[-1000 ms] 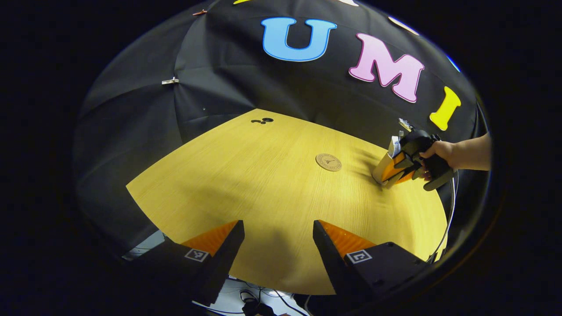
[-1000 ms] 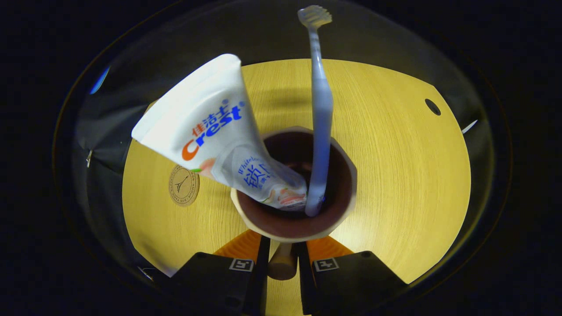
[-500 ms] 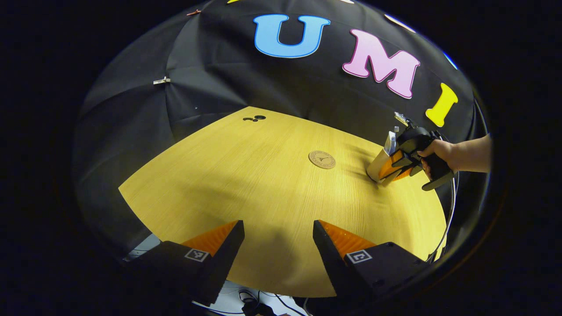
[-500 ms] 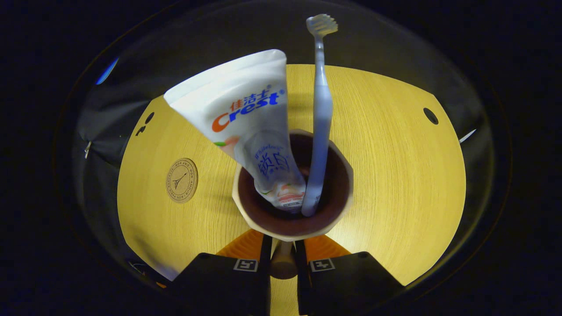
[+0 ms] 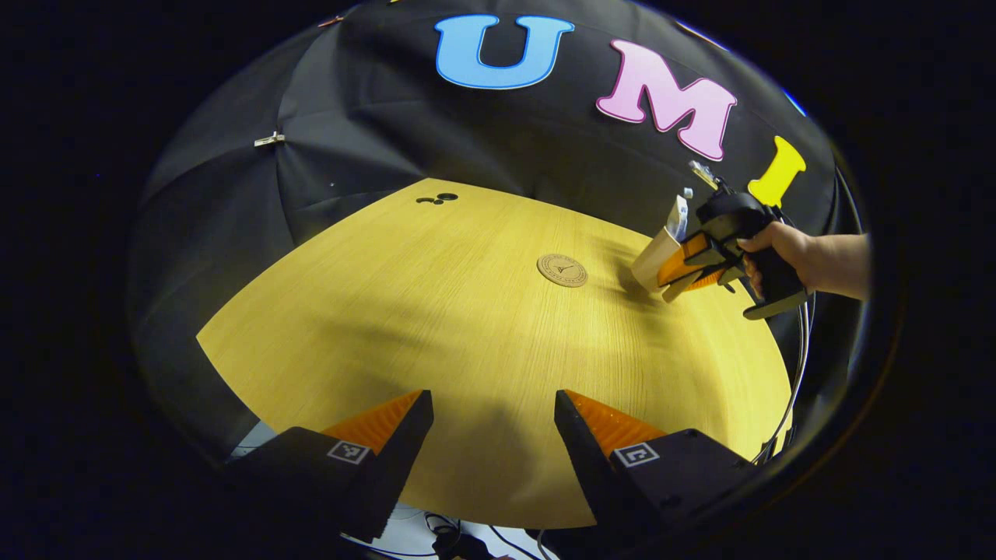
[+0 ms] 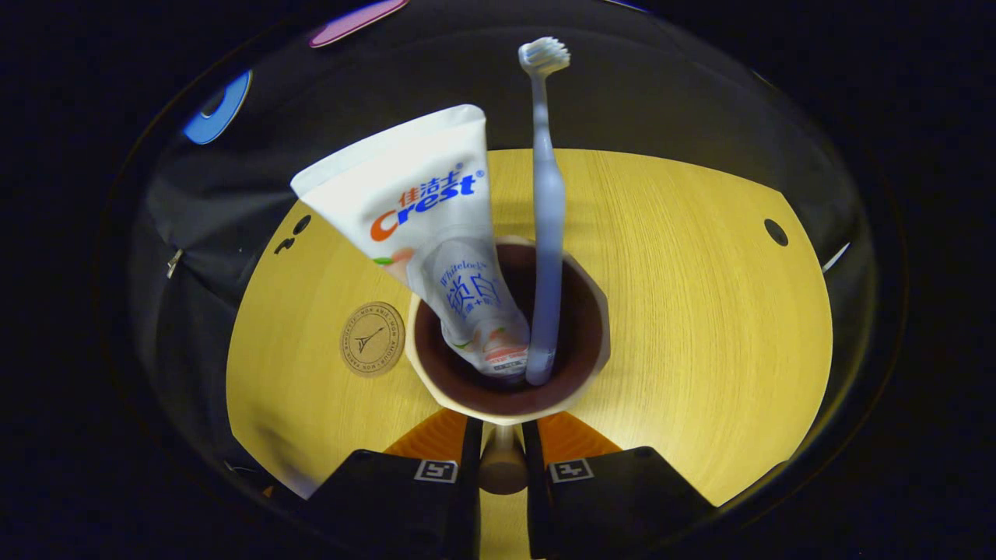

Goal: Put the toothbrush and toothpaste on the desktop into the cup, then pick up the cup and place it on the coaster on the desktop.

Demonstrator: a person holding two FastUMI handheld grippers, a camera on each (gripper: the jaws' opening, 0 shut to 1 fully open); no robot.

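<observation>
Cup (image 6: 510, 393): beige outside, dark brown inside, faceted rim, sitting tilted in the right gripper (image 6: 500, 459), whose two fingers are pressing in on the cup's handle (image 6: 502, 467) from either side, closed tight around it. In the left gripper view the cup (image 5: 654, 260) is hanging off the desktop (image 5: 467, 327), leaning over, with a hand (image 5: 778, 249) gripping the tool behind it. Toothpaste (image 6: 424, 225): white tube, cap end down inside the cup, crimped end fanning out above the rim and leaning toward the coaster side. Toothbrush (image 6: 545, 233): pale blue, handle end down inside the cup just beside the toothpaste, bristle head sticking up well above the rim. Coaster (image 6: 372, 339): round, tan, printed emblem, lying flat on the desktop near the cup's side, apart from it; in the left gripper view the coaster (image 5: 562, 270) is lying between the cup and the desktop's middle. Left gripper (image 5: 490, 424): hovering at the desktop edge far from the cup, fingers spread wide, holding nothing. Desktop: yellow wood grain, showing small dark holes (image 5: 437, 199) near its far edge from the cup.
</observation>
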